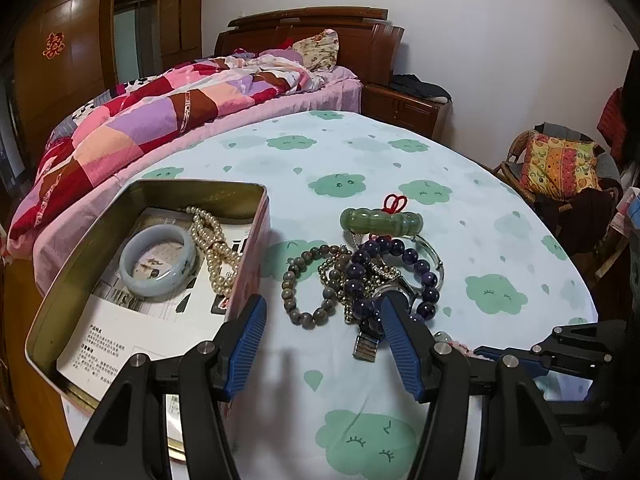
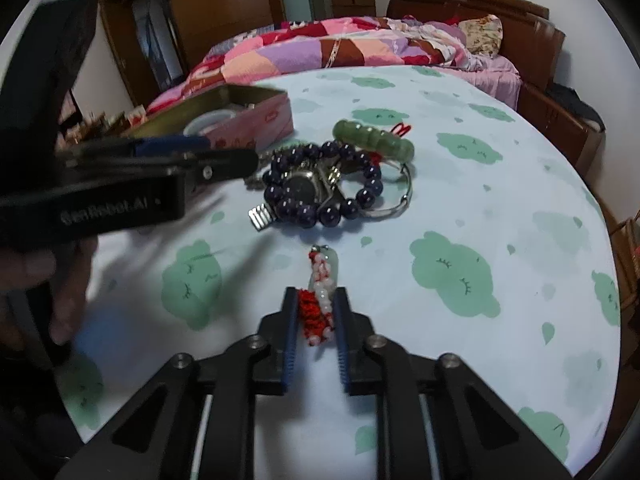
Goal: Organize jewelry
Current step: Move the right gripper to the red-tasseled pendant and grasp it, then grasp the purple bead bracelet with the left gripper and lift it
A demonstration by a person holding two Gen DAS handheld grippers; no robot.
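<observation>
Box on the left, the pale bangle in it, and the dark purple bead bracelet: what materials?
Box: looks like tin, with a dull gold metallic inside and thin rolled rim. Pale bangle: likely jade or glass, being translucent, milky and glossy. Purple bead bracelet: polished stone or glass; the round beads show highlights.

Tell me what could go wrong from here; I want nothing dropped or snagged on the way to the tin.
The right gripper pinches only the near end of the red and white beaded charm, so the dangling rest may swing or slip out. The purple bead bracelet, watch and chain lie tangled, so lifting one could drag the others. The open left gripper sits close to the tin and might knock it.
</observation>
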